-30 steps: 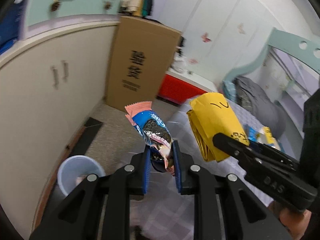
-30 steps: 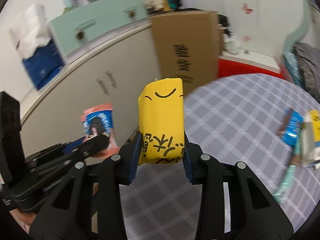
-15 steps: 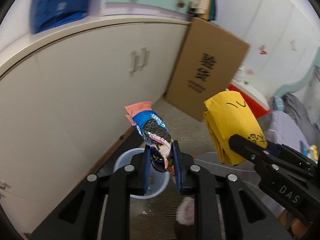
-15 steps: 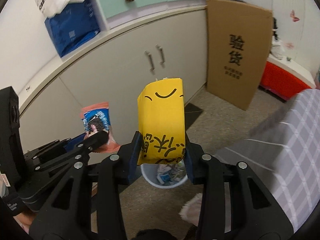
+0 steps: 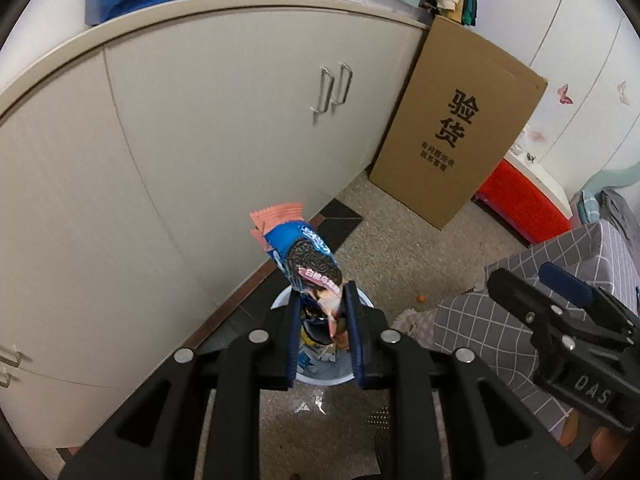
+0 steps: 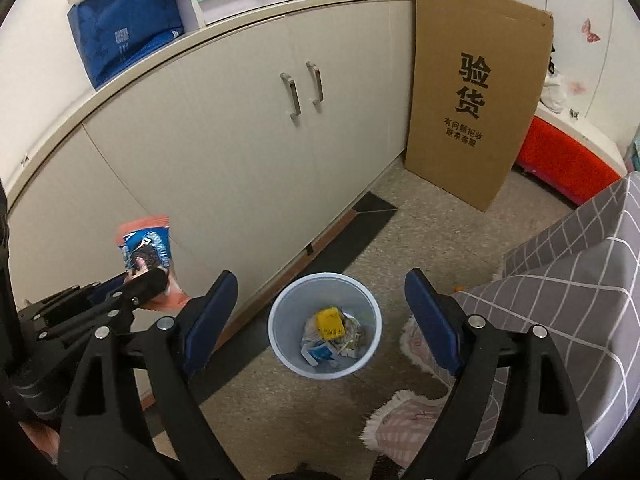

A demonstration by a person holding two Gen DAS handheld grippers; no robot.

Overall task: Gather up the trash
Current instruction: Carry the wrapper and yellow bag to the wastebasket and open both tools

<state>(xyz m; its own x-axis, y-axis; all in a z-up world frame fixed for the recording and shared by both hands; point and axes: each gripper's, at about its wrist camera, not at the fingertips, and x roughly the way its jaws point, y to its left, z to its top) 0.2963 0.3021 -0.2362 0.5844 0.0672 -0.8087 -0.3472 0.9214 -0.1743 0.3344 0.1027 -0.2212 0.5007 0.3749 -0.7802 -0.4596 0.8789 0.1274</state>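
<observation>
We are dropping trash into the bin (image 6: 325,326): our right gripper (image 6: 320,312), above it, is opening with nothing between its jaws, the yellow packet (image 6: 329,322) lying inside. Our left gripper (image 5: 323,330) is clamping the cookie wrapper (image 5: 304,258) above the bin; releasing it seems next.

A pale blue bin (image 6: 325,326) holds a yellow packet (image 6: 329,322); the cookie wrapper (image 5: 304,254) is blue and salmon-pink.

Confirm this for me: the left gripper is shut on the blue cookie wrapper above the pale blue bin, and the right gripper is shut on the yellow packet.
Only the last part is wrong. The right gripper is empty, its jaws opening; the yellow packet already lies in the pale blue plastic bin, as the right wrist view shows. The left gripper is indeed shut on the blue cookie wrapper above it.
</observation>
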